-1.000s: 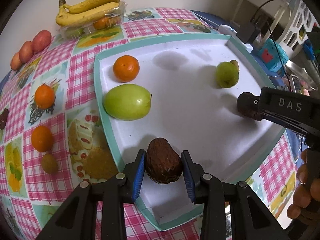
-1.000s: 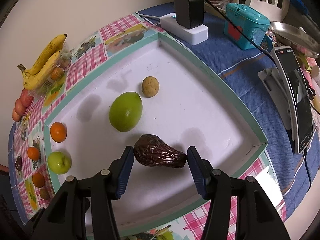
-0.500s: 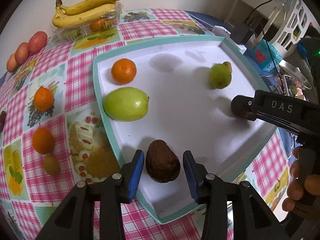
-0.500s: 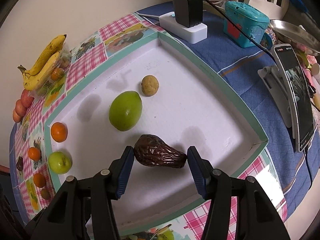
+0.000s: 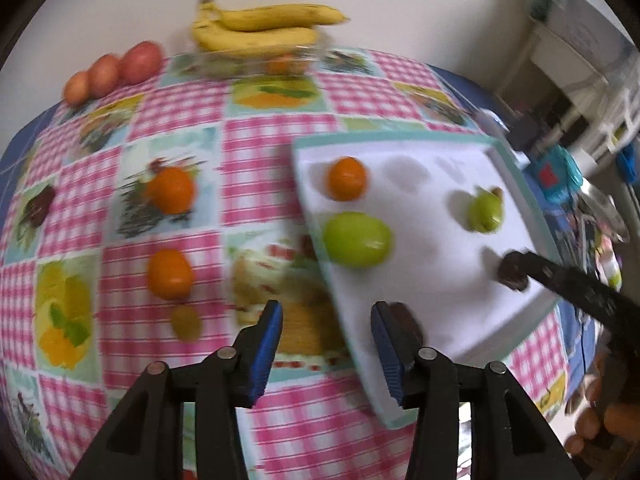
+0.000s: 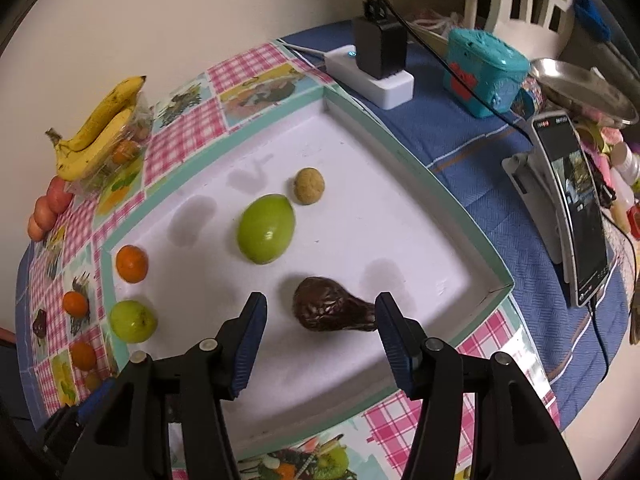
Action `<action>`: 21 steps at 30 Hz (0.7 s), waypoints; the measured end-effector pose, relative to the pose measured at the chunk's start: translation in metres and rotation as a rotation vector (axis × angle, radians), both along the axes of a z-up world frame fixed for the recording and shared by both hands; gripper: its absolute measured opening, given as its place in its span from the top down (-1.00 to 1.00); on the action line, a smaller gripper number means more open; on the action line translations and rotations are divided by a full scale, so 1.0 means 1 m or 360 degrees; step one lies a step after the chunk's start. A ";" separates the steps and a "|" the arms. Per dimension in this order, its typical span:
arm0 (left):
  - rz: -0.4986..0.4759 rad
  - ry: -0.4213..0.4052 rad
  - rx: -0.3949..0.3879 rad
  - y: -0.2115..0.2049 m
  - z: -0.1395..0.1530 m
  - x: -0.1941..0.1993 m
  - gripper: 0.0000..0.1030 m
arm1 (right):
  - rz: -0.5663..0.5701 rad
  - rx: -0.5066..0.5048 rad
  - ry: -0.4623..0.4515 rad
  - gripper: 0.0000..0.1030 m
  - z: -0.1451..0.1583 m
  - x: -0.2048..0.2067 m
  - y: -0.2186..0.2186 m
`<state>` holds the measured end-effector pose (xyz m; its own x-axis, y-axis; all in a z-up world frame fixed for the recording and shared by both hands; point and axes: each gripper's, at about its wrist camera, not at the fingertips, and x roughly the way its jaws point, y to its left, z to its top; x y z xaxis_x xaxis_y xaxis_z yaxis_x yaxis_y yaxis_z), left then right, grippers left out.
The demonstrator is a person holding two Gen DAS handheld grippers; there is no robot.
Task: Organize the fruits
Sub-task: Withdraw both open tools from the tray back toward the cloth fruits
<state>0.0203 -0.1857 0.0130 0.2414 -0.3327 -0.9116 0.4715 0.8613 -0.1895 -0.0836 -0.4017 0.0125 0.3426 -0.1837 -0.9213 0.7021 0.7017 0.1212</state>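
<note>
The left gripper (image 5: 326, 346), jaws just opening and empty, has let go of a dark avocado (image 5: 406, 322) now lying behind its right finger inside the white tray (image 5: 420, 216); the right gripper (image 6: 320, 328) stands open astride another dark avocado (image 6: 332, 310), likely steadying its placement

Between the right jaws: dark avocado (image 6: 328, 314), wrinkled, glossy skin. Ahead of it: green mango (image 6: 266, 229), smooth, shiny; small tan fruit (image 6: 309, 185), rough, matt. Beneath them, the tray (image 6: 400, 216) is matt white. Beyond the left jaws: checked tablecloth (image 5: 256, 152), smooth printed surface.
</note>
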 end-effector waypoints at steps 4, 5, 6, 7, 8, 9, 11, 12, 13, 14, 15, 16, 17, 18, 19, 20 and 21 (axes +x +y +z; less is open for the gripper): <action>0.0140 -0.0036 0.0048 0.029 -0.001 0.013 -0.14 | 0.0032 -0.0018 -0.0010 -0.11 0.008 -0.003 0.015; 0.0163 -0.0044 0.0057 0.034 -0.001 0.013 -0.21 | 0.0045 -0.0018 -0.0012 -0.11 0.010 -0.004 0.021; 0.0202 -0.0050 0.0067 0.043 -0.001 0.016 -0.33 | 0.0056 -0.0018 -0.0010 -0.11 0.010 -0.003 0.024; 0.0228 -0.0050 0.0073 0.050 -0.002 0.018 -0.37 | 0.0068 -0.0019 -0.0005 -0.11 0.011 -0.003 0.029; 0.0259 -0.0051 0.0084 0.057 -0.002 0.020 -0.40 | 0.0082 -0.0020 0.0002 -0.11 0.012 -0.003 0.034; 0.0279 -0.0052 0.0092 0.062 -0.003 0.021 -0.41 | 0.0094 -0.0020 0.0009 -0.11 0.012 -0.002 0.038; 0.0319 -0.0052 0.0113 0.070 -0.005 0.023 -0.46 | 0.0111 -0.0016 0.0015 -0.11 0.013 -0.002 0.046; 0.0340 -0.0055 0.0119 0.075 -0.005 0.024 -0.50 | 0.0117 -0.0017 0.0019 -0.11 0.013 -0.002 0.051; 0.0352 -0.0057 0.0122 0.078 -0.005 0.024 -0.51 | 0.0121 -0.0020 0.0022 -0.11 0.013 -0.002 0.054; 0.0358 -0.0061 0.0124 0.081 -0.005 0.023 -0.53 | 0.0125 -0.0023 0.0025 -0.11 0.014 -0.002 0.058; 0.0361 -0.0068 0.0134 0.085 -0.005 0.022 -0.54 | 0.0130 -0.0023 0.0026 -0.11 0.014 -0.002 0.063; 0.0359 -0.0075 0.0146 0.087 -0.005 0.021 -0.55 | 0.0132 -0.0024 0.0027 -0.11 0.014 -0.001 0.066; 0.0358 -0.0080 0.0156 0.088 -0.005 0.021 -0.55 | 0.0137 -0.0026 0.0027 -0.11 0.014 -0.001 0.070; 0.0352 -0.0088 0.0171 0.089 -0.006 0.020 -0.57 | 0.0147 -0.0030 0.0028 -0.11 0.013 0.000 0.075; 0.0347 -0.0094 0.0179 0.089 -0.006 0.020 -0.59 | 0.0157 -0.0034 0.0029 -0.11 0.012 0.001 0.078; 0.0342 -0.0100 0.0187 0.090 -0.006 0.020 -0.66 | 0.0176 -0.0040 0.0031 -0.11 0.011 0.002 0.083; 0.0340 -0.0105 0.0192 0.091 -0.005 0.020 -0.76 | 0.0195 -0.0047 0.0037 -0.11 0.010 0.003 0.087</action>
